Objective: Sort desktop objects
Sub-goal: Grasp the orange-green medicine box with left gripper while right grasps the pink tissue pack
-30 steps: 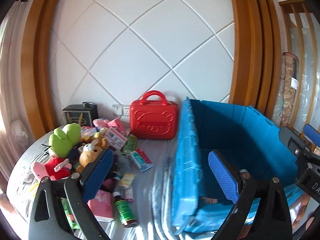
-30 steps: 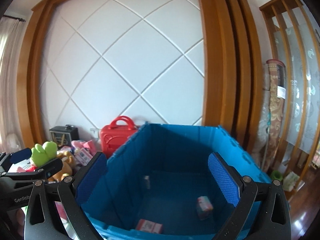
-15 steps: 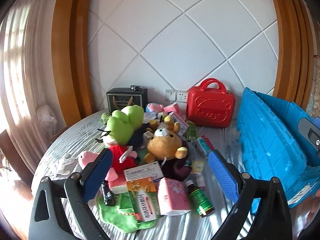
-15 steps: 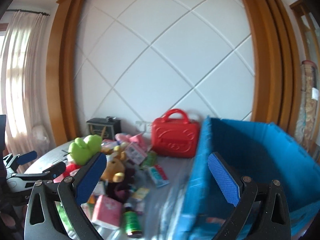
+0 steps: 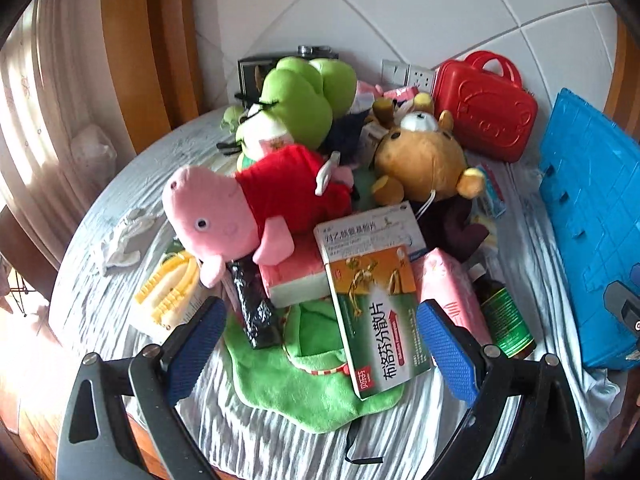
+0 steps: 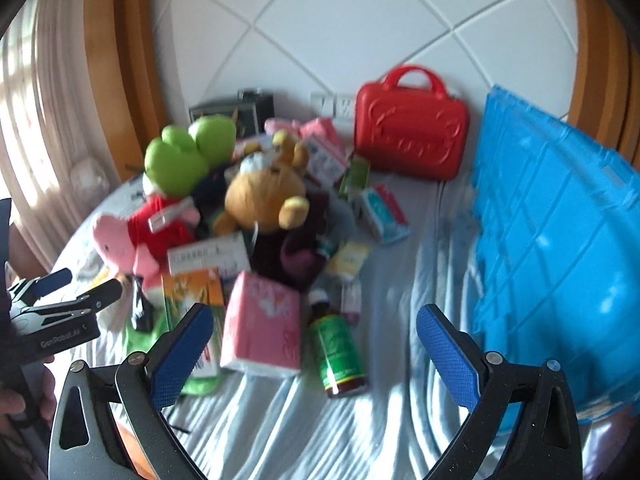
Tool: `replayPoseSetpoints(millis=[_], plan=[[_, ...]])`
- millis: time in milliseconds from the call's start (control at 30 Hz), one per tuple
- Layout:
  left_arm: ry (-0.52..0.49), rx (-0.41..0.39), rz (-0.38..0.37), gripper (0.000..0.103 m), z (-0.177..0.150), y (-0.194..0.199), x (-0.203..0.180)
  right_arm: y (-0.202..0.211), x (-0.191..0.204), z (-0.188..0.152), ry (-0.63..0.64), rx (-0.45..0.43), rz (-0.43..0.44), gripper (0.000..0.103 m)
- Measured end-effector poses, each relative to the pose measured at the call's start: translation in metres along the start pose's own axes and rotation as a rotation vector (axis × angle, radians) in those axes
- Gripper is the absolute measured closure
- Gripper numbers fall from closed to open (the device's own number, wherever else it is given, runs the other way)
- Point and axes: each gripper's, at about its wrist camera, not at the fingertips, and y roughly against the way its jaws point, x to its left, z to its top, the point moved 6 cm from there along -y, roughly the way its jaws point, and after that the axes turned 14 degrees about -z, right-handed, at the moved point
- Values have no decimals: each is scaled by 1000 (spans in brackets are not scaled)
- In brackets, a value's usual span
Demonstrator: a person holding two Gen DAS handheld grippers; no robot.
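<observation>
My left gripper [image 5: 320,348] is open and empty, just above a green and orange medicine box [image 5: 376,320] lying on a green cloth [image 5: 304,376]. Behind it lie a pink pig plush [image 5: 224,212], a green frog plush [image 5: 296,108], a brown bear plush [image 5: 420,160] and a pink tissue pack [image 5: 448,284]. My right gripper [image 6: 312,352] is open and empty above the pink tissue pack [image 6: 264,324] and a green-labelled bottle [image 6: 338,350]. The left gripper also shows at the left edge of the right wrist view [image 6: 64,296].
A blue plastic crate [image 6: 560,248] stands at the right; it also shows in the left wrist view [image 5: 592,216]. A red toy case [image 6: 412,140] and a dark clock [image 6: 248,108] stand at the wall. Small boxes [image 6: 384,212] lie scattered on the grey-clothed round table [image 6: 360,432].
Both grippers have swung left from the blue crate to the pile of toys and boxes and have come down closer to it. Both stayed open.
</observation>
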Motion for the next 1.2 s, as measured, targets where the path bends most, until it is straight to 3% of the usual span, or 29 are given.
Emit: replayPoseSetpoints(millis=[100, 333, 533, 667, 700, 767, 1000, 1200], plan=[[36, 61, 2, 5, -14, -23, 3, -29, 7, -5, 14, 70, 33, 0], [66, 111, 15, 5, -26, -74, -6, -87, 14, -19, 61, 178, 58, 5], [78, 150, 12, 5, -28, -118, -27, -105, 3, -21, 85, 210, 66, 5], [97, 182, 68, 5, -28, -145, -29, -114, 4, -21, 99, 222, 86, 4], [105, 199, 81, 6, -30, -151, -26, -117, 5, -21, 97, 229, 96, 0], [134, 208, 46, 13, -33, -150, -21, -122, 10, -22, 104, 247, 123, 0], [103, 193, 100, 13, -42, -115, 4, -132, 50, -25, 140, 285, 215, 0], [62, 167, 104, 13, -42, -95, 11, -149, 73, -30, 137, 347, 227, 0]])
